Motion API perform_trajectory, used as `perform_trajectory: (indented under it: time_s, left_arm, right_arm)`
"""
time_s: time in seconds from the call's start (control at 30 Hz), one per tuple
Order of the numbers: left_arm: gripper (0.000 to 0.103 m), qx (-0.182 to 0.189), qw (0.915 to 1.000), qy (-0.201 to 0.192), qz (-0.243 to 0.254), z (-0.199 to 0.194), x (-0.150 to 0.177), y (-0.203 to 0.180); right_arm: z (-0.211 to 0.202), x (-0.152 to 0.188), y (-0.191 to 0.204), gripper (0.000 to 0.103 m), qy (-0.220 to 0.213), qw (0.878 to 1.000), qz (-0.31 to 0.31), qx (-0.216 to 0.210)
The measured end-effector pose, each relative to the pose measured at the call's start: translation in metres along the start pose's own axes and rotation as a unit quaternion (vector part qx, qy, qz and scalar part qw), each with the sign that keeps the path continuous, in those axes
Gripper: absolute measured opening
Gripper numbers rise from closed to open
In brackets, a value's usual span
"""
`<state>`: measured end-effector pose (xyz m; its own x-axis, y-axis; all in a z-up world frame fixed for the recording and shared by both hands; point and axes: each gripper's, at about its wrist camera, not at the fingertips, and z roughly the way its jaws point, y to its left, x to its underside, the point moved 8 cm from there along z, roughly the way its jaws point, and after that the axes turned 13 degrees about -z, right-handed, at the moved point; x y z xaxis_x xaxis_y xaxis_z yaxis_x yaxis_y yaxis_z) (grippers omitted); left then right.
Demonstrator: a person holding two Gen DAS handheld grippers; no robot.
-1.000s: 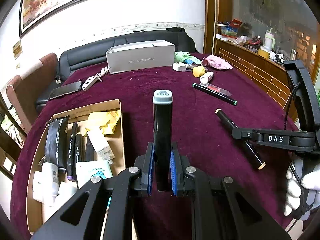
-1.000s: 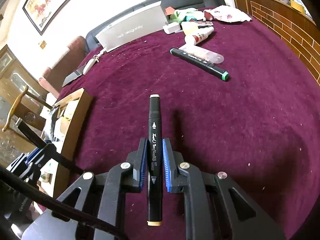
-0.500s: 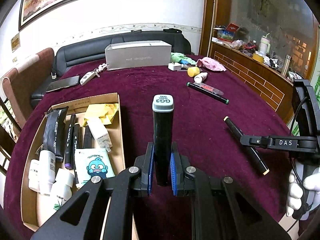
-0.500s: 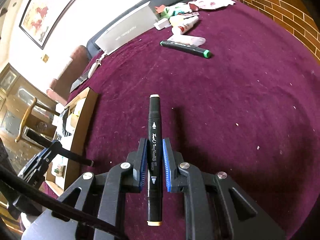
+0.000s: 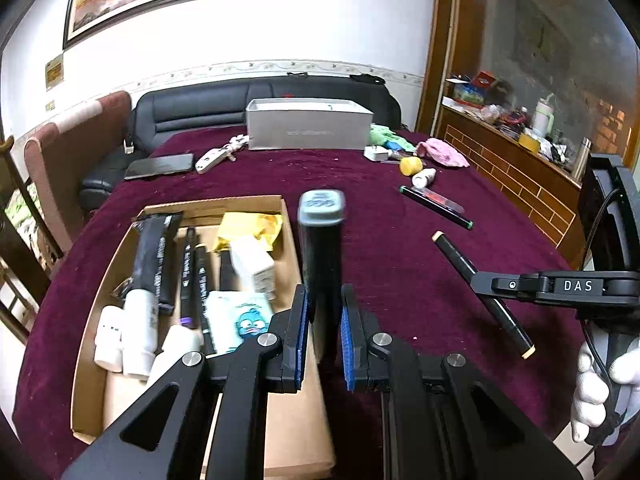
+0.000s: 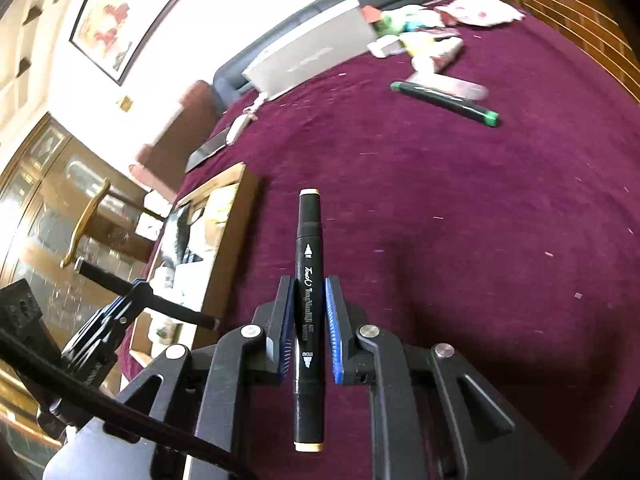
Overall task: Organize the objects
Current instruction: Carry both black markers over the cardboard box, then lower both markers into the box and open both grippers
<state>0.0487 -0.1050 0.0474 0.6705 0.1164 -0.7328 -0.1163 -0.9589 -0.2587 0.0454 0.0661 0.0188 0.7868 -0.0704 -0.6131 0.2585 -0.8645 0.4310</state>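
My left gripper (image 5: 323, 312) is shut on a black marker with a grey cap (image 5: 321, 248), held above the right edge of the cardboard box (image 5: 296, 420). The box holds tubes, markers, bottles and a cartoon packet. My right gripper (image 6: 307, 308) is shut on a black marker with cream ends (image 6: 308, 280), above the maroon tablecloth; it also shows in the left wrist view (image 5: 480, 284) at the right. A black marker with a green cap (image 6: 444, 102) lies far on the table.
A grey rectangular box (image 5: 306, 130) stands at the table's far side, with a phone (image 5: 160, 166), a white charger, a yellow cap, a small bottle (image 5: 424, 178) and pink cloth around it. A black sofa and a chair lie beyond the table.
The left gripper has moved left with its marker and now hangs over the box's right edge. The right gripper has lifted and turned toward the box, marker still held.
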Motion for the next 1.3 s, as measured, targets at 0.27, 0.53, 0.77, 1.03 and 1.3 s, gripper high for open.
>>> perform_trajectory:
  time_s: [0.27, 0.53, 0.77, 1.03, 1.3]
  left_arm:
    - [0.013, 0.026, 0.9992, -0.007, -0.028, -0.016, -0.003, 0.014]
    - [0.012, 0.050, 0.9974, -0.038, -0.034, -0.045, -0.021, 0.025]
    - [0.012, 0.073, 0.9927, -0.032, -0.090, -0.047, -0.025, 0.058]
    - [0.012, 0.065, 0.9895, -0.038, -0.124, -0.054, -0.025, 0.095]
    - [0.012, 0.066, 0.9884, -0.012, -0.137, -0.047, -0.015, 0.111]
  right_arm:
    - [0.023, -0.010, 0.050, 0.013, 0.017, 0.999, -0.041, -0.030]
    - [0.040, -0.016, 0.084, 0.013, 0.028, 0.996, -0.066, -0.047]
    - [0.051, -0.016, 0.098, 0.013, 0.037, 0.995, -0.079, -0.044]
    - [0.055, -0.016, 0.110, 0.013, 0.041, 0.994, -0.087, -0.050]
    - [0.077, -0.009, 0.099, 0.014, 0.062, 0.990, -0.118, 0.037]
